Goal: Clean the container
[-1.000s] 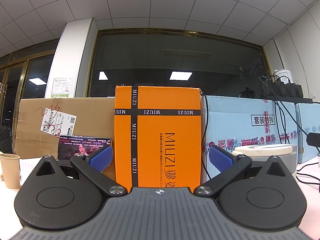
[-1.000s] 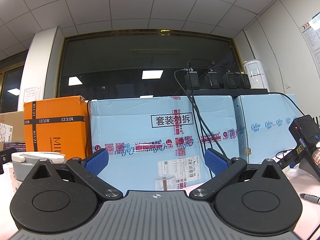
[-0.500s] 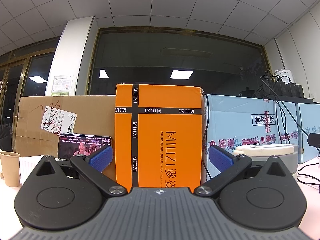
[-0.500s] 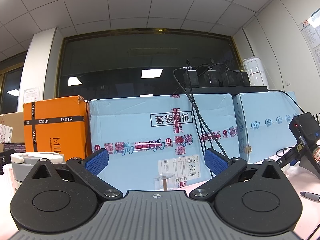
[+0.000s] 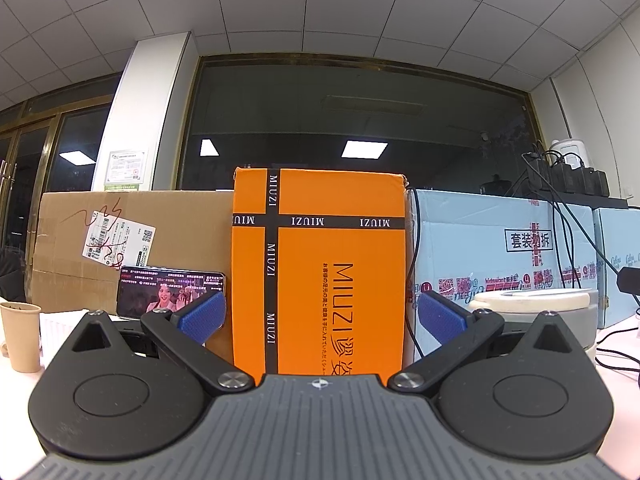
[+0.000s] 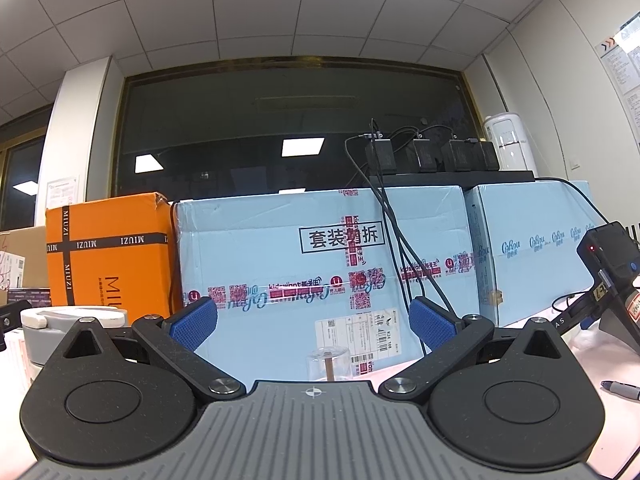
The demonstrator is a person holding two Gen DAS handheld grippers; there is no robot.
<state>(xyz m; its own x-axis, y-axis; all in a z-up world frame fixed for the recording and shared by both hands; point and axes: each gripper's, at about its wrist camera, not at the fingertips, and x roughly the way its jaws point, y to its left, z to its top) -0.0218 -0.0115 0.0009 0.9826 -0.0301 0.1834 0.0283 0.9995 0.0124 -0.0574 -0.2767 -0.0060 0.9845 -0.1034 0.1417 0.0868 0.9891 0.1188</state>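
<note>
A grey round container with a white lid (image 5: 536, 304) stands on the table at the right of the left wrist view; the same container (image 6: 72, 320) shows at the far left of the right wrist view. My left gripper (image 5: 320, 318) is open, with nothing between its blue pads, and faces an orange box. My right gripper (image 6: 312, 322) is open too, empty, facing a pale blue carton. A small clear glass (image 6: 328, 362) stands low just ahead of the right gripper, partly hidden by its body.
Boxes line the back: a brown carton (image 5: 132, 236), an orange MIUZI box (image 5: 320, 272), and pale blue cartons (image 6: 320, 264). A phone (image 5: 168, 296) leans on the brown carton. A paper cup (image 5: 20, 336) stands left. Cables, a black device (image 6: 612, 256) and a pen (image 6: 622, 388) lie right.
Both views have shifted only slightly, as if the grippers tilted a little. Both grippers stay open and empty.
</note>
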